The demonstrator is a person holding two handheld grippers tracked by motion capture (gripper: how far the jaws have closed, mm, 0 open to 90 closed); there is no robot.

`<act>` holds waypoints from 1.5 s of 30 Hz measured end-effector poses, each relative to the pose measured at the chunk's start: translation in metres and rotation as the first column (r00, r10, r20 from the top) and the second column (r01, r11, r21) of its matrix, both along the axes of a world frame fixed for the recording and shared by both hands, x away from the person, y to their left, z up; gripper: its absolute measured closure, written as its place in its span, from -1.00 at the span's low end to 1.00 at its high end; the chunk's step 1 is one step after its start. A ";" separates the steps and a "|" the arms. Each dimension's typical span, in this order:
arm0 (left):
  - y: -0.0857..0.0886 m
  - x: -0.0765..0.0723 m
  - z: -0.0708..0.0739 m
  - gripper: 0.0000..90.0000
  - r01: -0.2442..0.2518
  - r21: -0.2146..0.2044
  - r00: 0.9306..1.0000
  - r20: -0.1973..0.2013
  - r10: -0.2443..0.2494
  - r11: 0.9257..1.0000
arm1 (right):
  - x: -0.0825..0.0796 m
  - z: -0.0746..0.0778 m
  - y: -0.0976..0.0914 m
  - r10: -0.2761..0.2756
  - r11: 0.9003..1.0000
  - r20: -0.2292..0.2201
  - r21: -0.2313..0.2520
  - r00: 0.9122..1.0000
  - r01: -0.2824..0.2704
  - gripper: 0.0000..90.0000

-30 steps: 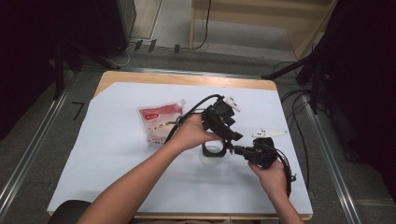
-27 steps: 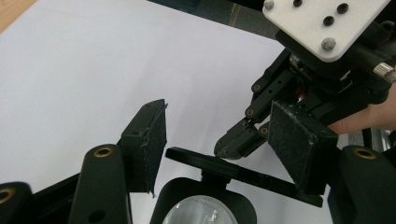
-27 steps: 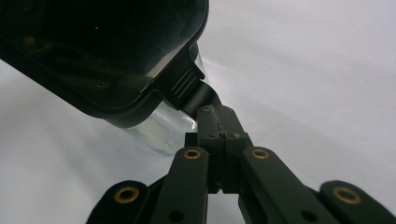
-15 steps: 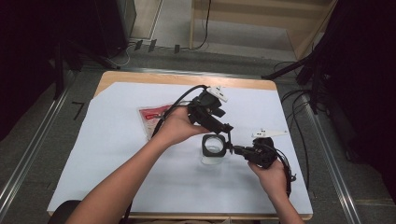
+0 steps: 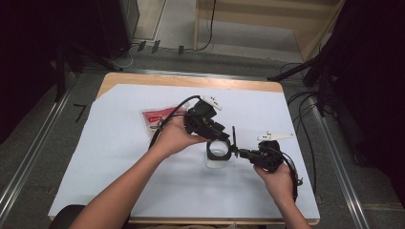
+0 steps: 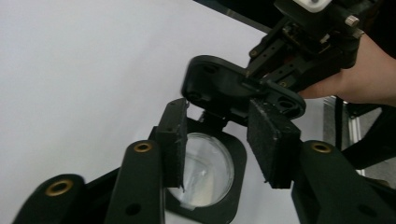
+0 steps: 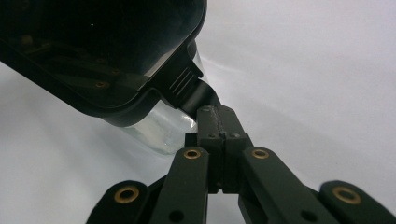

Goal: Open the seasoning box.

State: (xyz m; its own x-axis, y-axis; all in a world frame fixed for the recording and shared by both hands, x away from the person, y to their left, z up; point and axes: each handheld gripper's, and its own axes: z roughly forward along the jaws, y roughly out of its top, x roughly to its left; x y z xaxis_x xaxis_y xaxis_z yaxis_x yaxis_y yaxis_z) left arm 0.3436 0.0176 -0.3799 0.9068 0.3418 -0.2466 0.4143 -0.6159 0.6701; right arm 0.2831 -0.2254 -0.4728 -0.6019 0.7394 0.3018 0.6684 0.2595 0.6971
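Observation:
A clear container point(image 5: 218, 153) with a black square collar stands mid-table, and its hinged black flap point(image 5: 234, 138) is raised. My right gripper point(image 5: 242, 153) is shut on the flap's tab point(image 7: 187, 88) and holds the flap point(image 7: 93, 56) up over the clear body point(image 7: 163, 128). My left gripper point(image 5: 220, 139) reaches in from the left, over the collar. In the left gripper view its jaws point(image 6: 218, 108) have just been closing. The collar point(image 6: 233, 154) and hinge lie between the pads point(image 6: 273, 140), with no clear press. The flap point(image 6: 219, 84) stands just behind them.
A red and white packet point(image 5: 155, 118) lies left of the container, partly under the left hand. A white sheet point(image 5: 110, 167) covers the wooden table point(image 5: 191, 81). Cables trail off the right edge.
The left hand drew back from the container, then came down to its collar again with narrower jaws. The right gripper and the flap have stayed put.

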 end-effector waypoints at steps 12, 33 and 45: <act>-0.031 0.000 -0.020 0.71 0.050 0.006 0.995 -0.082 -0.049 0.999 | -0.001 0.001 0.000 0.001 1.000 0.009 -0.001 1.000 -0.001 1.00; 0.009 -0.014 0.008 0.25 0.027 -0.011 0.999 -0.033 -0.027 1.000 | -0.040 0.014 -0.004 0.029 0.999 0.061 0.027 0.998 -0.030 0.52; 0.059 -0.027 0.001 0.12 -0.061 -0.028 0.997 -0.050 0.059 0.998 | -0.066 0.019 0.020 0.147 0.989 0.041 0.020 0.988 -0.148 0.58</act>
